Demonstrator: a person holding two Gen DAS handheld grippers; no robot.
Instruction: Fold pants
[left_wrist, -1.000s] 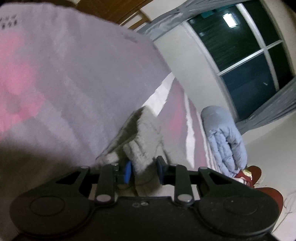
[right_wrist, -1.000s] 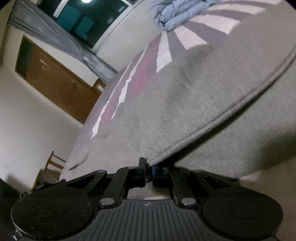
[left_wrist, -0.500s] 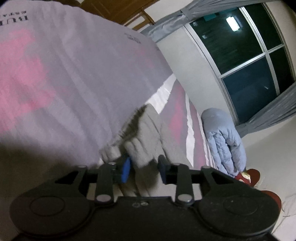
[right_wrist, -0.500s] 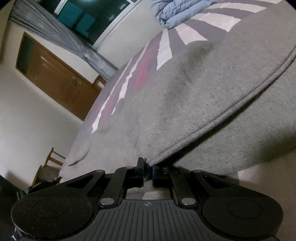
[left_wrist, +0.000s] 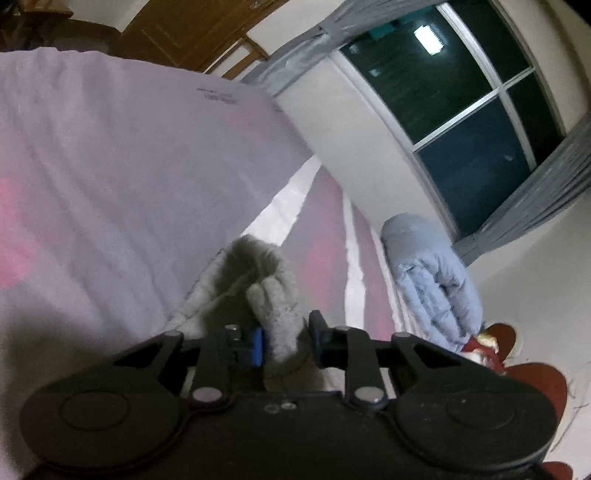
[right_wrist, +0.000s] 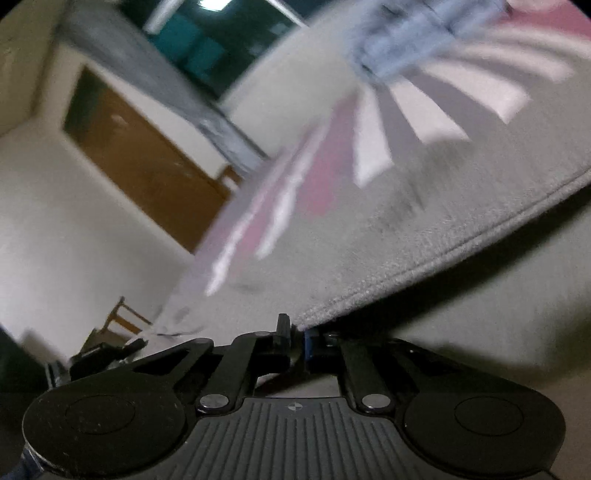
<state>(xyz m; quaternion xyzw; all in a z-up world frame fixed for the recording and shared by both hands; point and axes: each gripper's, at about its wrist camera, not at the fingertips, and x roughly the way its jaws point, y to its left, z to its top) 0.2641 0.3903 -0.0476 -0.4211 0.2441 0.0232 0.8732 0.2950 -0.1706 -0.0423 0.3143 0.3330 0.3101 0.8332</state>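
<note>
The grey pants lie bunched on the bed just ahead of my left gripper. A thick fold of them stands between its jaws, which are closing on it, the blue pad pressed against the cloth. In the right wrist view the pants spread wide across the bed, and their stitched hem runs up to the right. My right gripper is shut on the corner of that hem, which is raised off the layer beneath it. This view is blurred by motion.
The bed cover is lilac with pink and white stripes. A folded pale blue quilt lies at the far end under a dark window. A wooden door and a chair stand beyond the bed's left side.
The left jaws widened, then narrowed on the grey fold. The right gripper has risen with the hem, and its view has swung and blurred.
</note>
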